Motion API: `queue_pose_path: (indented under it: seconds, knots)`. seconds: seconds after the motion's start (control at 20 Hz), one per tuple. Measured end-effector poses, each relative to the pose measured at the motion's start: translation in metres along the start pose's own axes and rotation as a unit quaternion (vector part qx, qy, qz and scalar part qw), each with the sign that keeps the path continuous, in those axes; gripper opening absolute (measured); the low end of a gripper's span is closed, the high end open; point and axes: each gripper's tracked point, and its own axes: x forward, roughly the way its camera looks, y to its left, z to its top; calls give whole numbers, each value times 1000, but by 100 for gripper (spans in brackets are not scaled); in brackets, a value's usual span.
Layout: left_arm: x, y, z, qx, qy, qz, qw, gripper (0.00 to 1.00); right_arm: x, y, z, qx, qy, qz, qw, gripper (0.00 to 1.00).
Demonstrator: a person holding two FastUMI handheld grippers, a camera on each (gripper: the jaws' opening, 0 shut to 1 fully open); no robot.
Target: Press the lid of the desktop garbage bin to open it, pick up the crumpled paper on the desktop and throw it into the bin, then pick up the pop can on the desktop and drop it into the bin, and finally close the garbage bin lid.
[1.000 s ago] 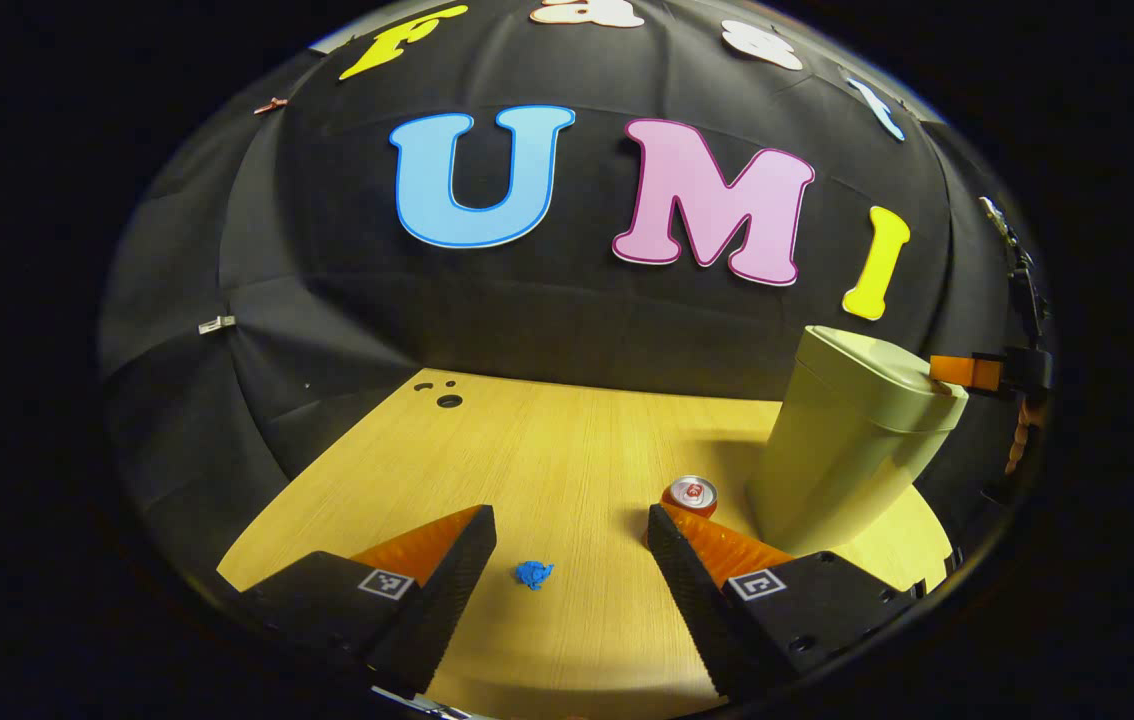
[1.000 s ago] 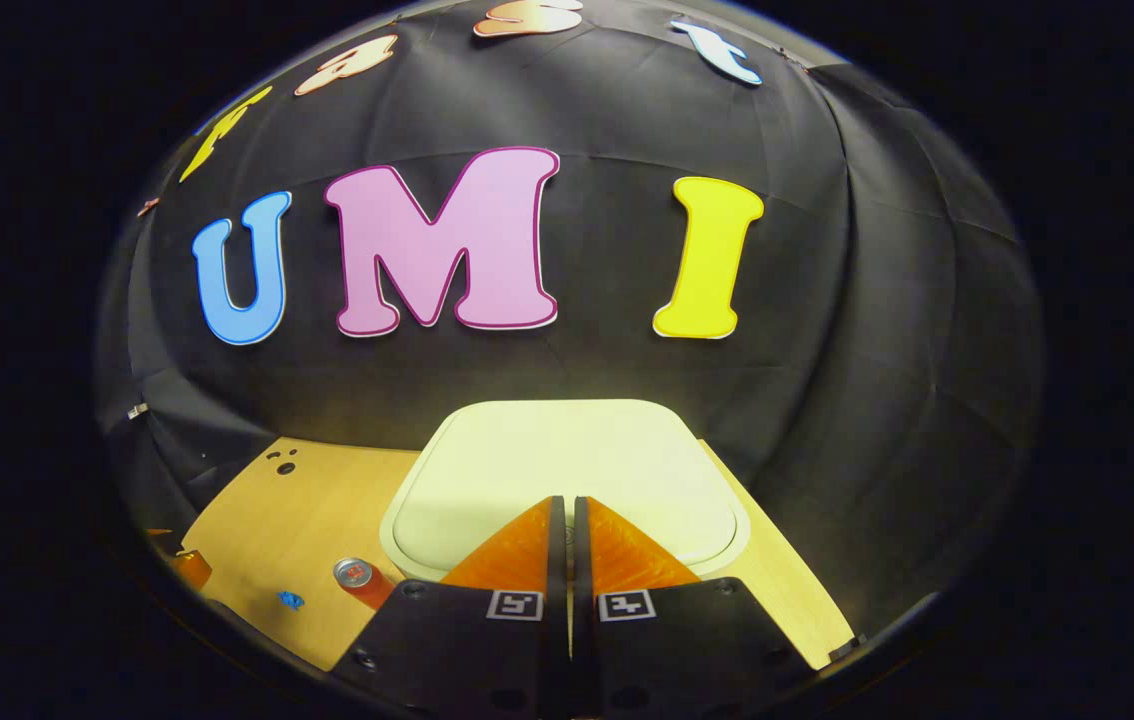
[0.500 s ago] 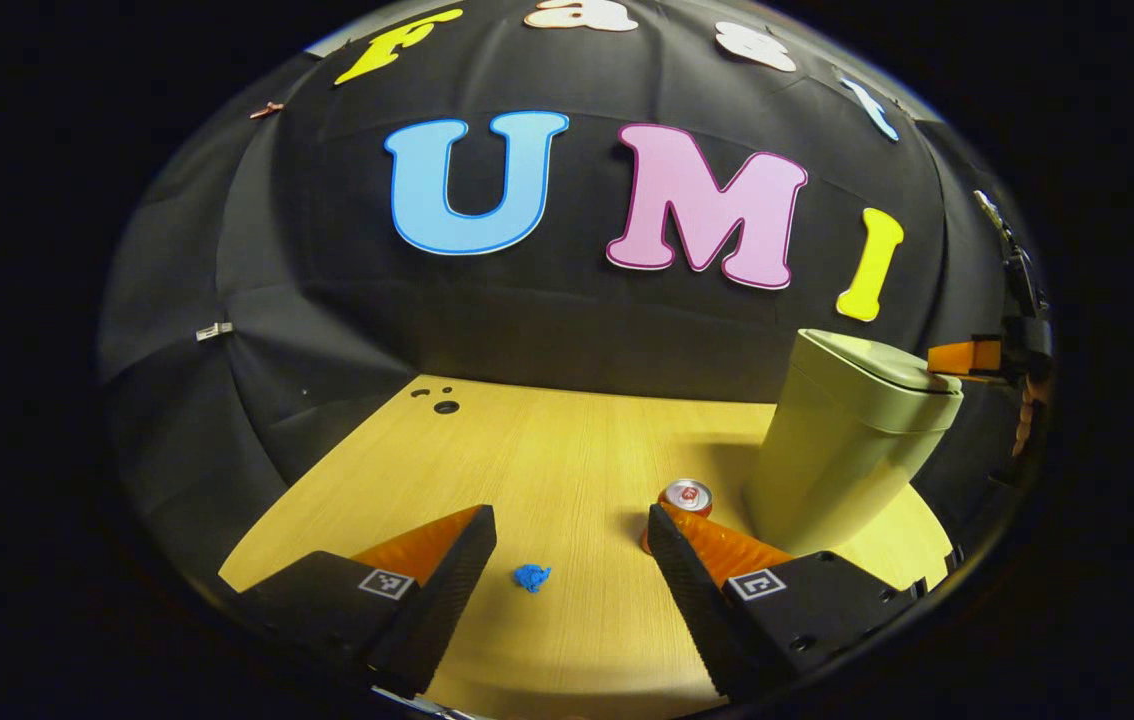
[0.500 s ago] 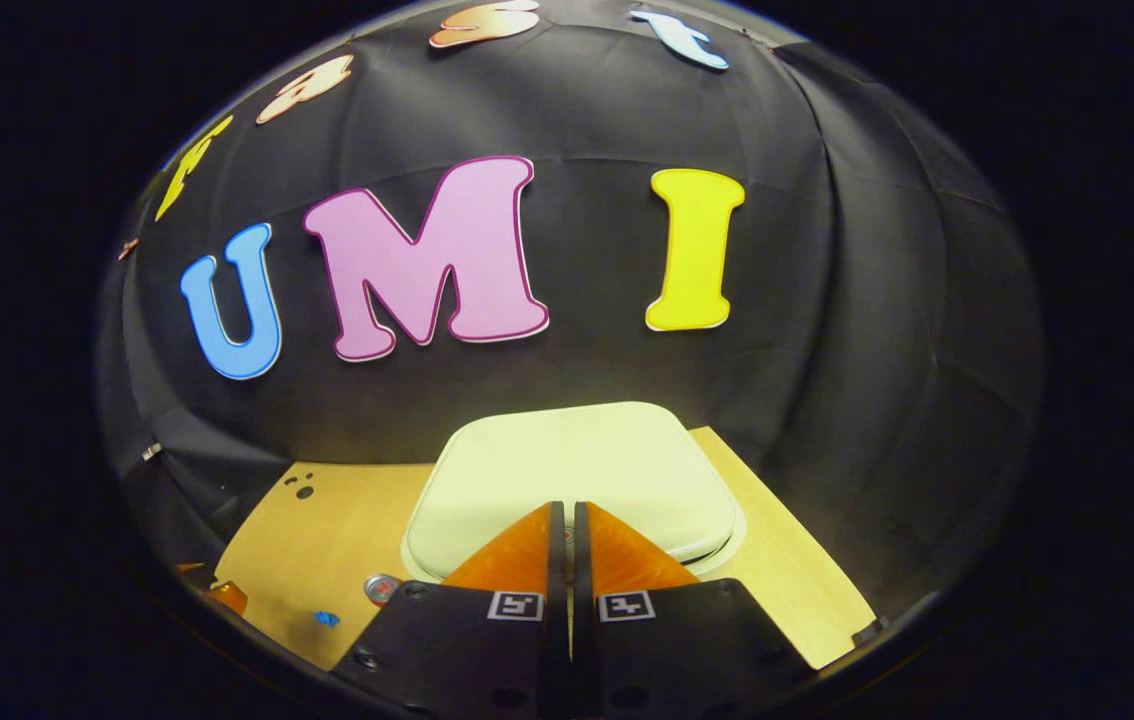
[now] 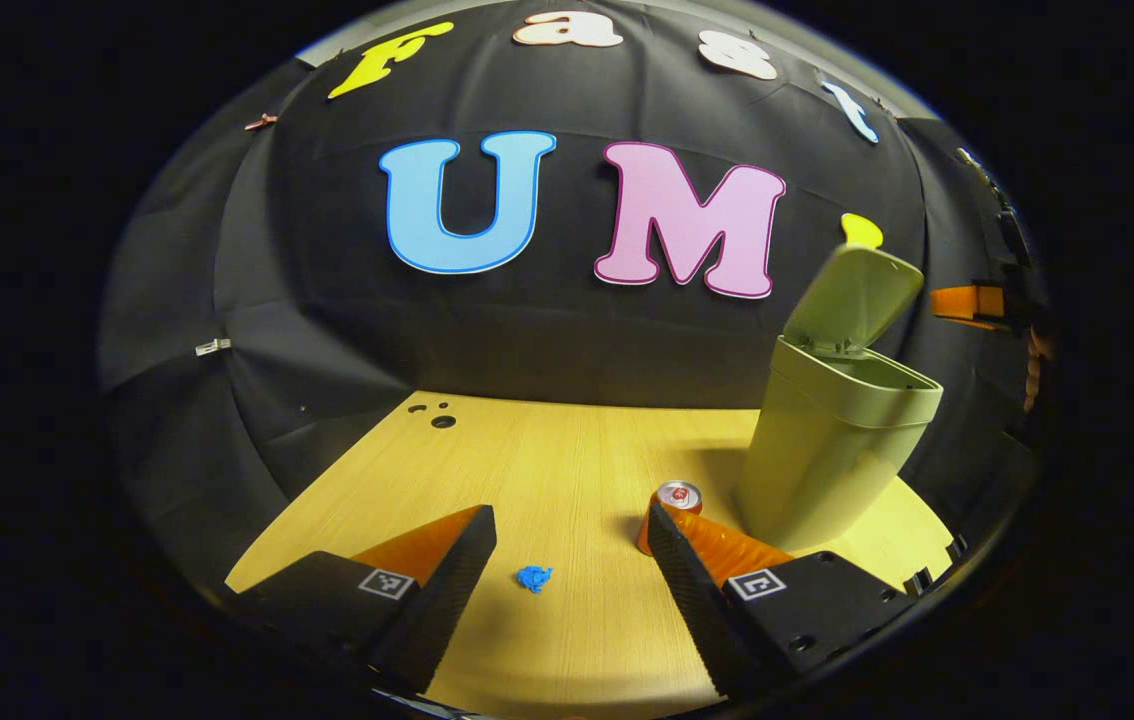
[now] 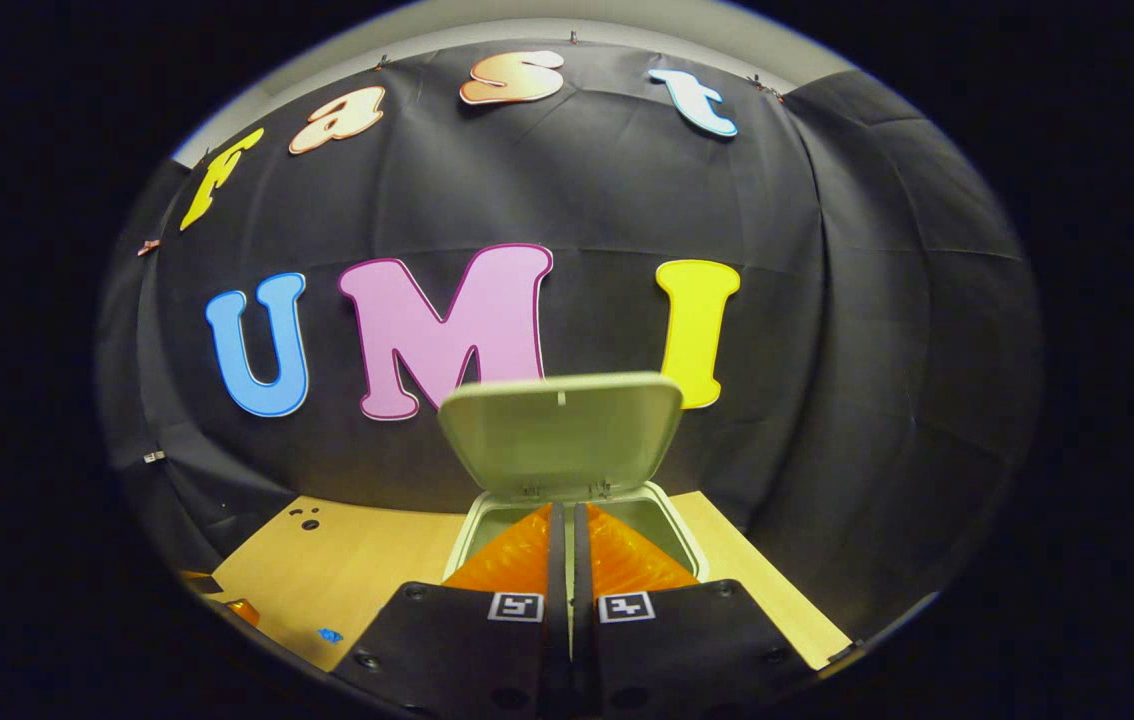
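Left gripper view
- Left gripper point(image 5: 572, 545): low over the table point(image 5: 547, 470), its two fingers spread wide apart with nothing between them but bare wood and the paper.
- Crumpled paper point(image 5: 533, 578): a small blue wad lying on the table in the gap between the fingers, touching neither.
- Can point(image 5: 672, 503): upright on the table, just past the tip of the finger on the picture's right, close beside the foot of the bin.
- Bin point(image 5: 827, 450): pale green, standing on the table toward the right, mouth uncovered.
- Lid point(image 5: 852, 300): swung up on its hinge at the back edge, tilted upward.
- Right gripper point(image 5: 967, 302): seen at the far right edge, level with the lid and clear of the bin.

Right gripper view
- Right gripper point(image 6: 568, 520): fingers pressed together, only a thin slit between them, holding nothing; it hangs above the bin's front rim.
- Bin point(image 6: 692, 545): open mouth straight ahead, under the fingertips.
- Lid point(image 6: 562, 430): raised, inner face toward the camera.
- Crumpled paper point(image 6: 330, 635): blue speck on the table at lower left, well apart from the bin.
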Motion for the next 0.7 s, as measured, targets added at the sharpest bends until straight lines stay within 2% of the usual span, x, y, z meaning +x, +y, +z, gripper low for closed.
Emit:
queue_pose_path:
  seconds: [0.35,0.65,0.7]
  knots:
    - [-5,26,-16,-10,8,15,1000,98,-25,-3,-16,-4,12,-5,1000,5]
    - [13,54,-39,-19,31,34,999,98,-35,11,-49,-9,38,18,999,5]
    - [17,56,-42,-20,36,35,999,98,-37,14,-54,-9,42,21,999,12]
